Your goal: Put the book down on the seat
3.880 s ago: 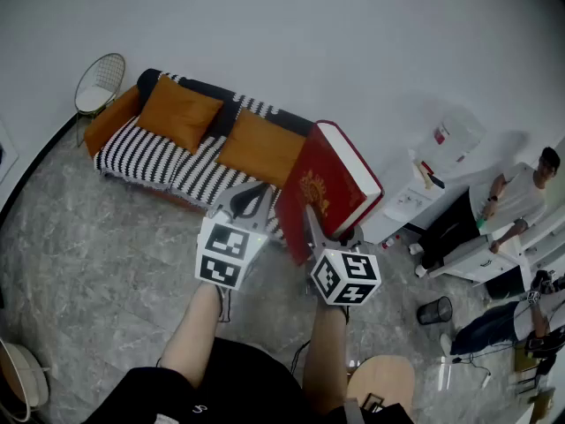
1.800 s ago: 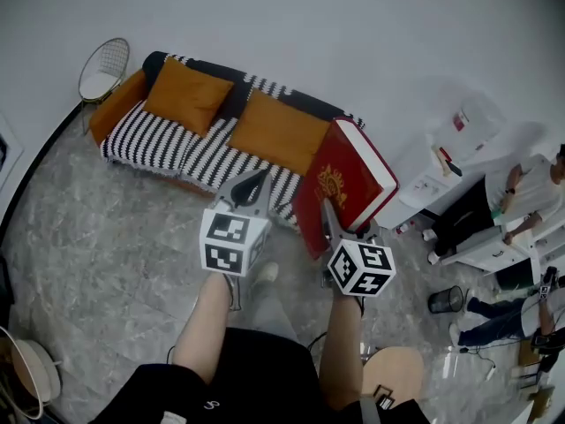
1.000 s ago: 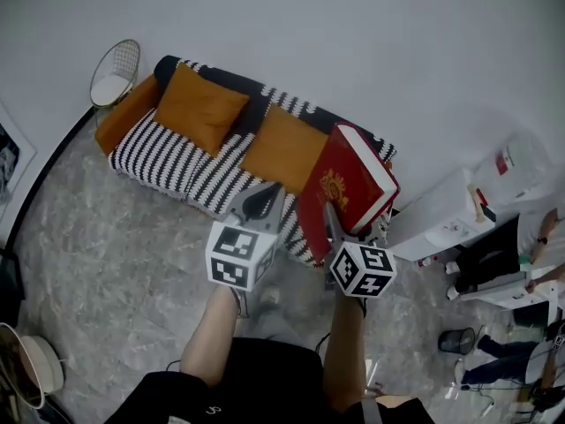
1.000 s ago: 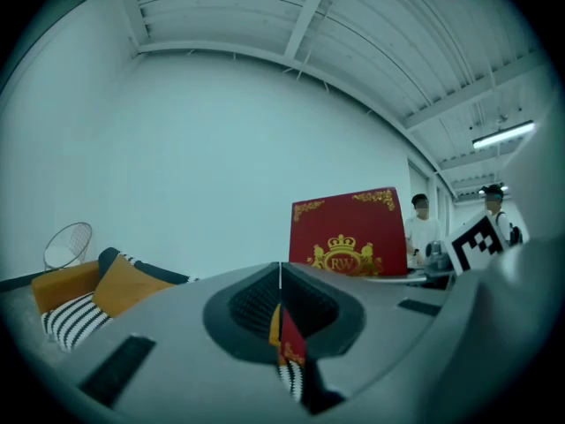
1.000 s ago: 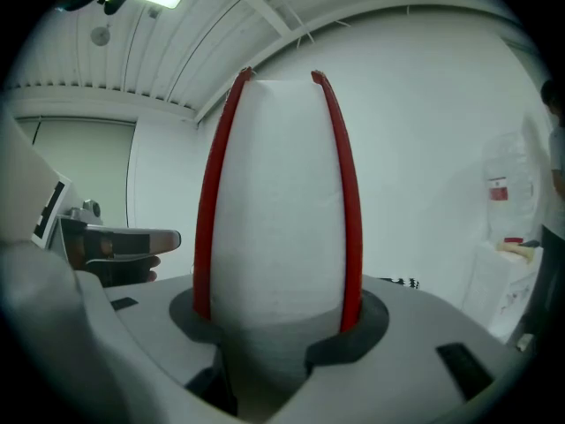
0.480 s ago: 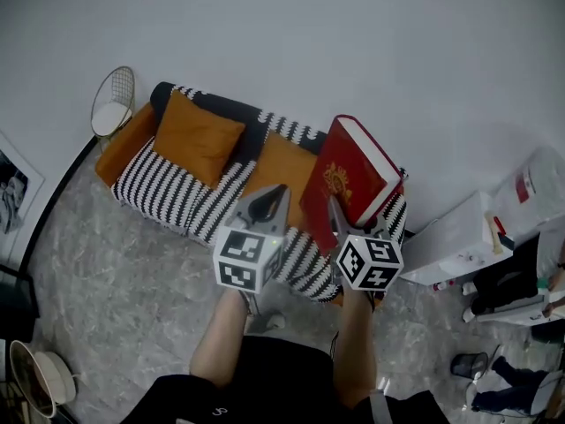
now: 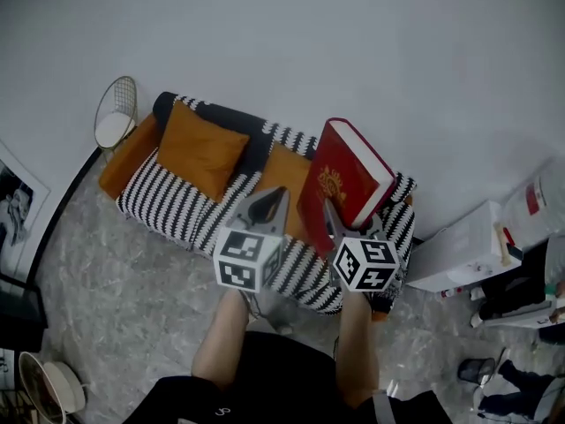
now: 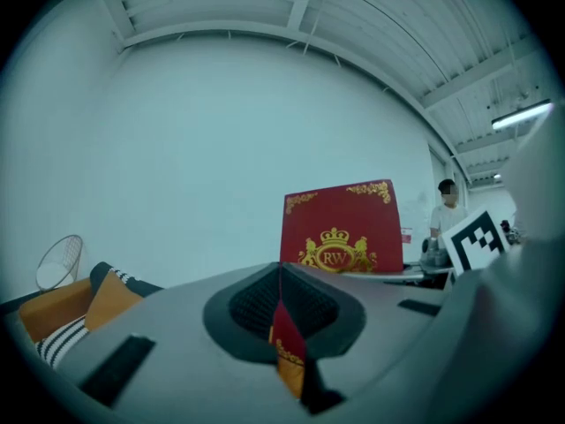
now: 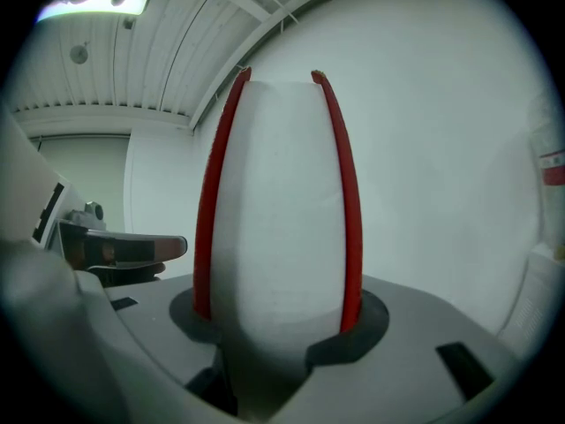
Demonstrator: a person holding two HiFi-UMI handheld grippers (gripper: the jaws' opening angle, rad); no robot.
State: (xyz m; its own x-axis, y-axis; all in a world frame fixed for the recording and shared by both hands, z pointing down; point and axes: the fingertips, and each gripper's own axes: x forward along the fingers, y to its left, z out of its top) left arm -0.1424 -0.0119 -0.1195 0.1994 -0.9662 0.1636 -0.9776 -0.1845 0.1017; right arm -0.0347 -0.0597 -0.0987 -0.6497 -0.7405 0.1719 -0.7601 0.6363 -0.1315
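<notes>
The right hand-held gripper [image 7: 339, 222] is clamped on a thick red book [image 7: 346, 182], held upright above the right end of the striped sofa [image 7: 168, 203]. The left hand-held gripper [image 7: 267, 203] is closed and empty. The book is best lowered flat onto bare seat [image 7: 305, 272], clear of the orange cushions [image 7: 199, 148], before releasing.

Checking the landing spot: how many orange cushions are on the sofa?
2. One cushion leans near the sofa's left end; the other sits mid-sofa, partly behind the red book, which may hide more.
</notes>
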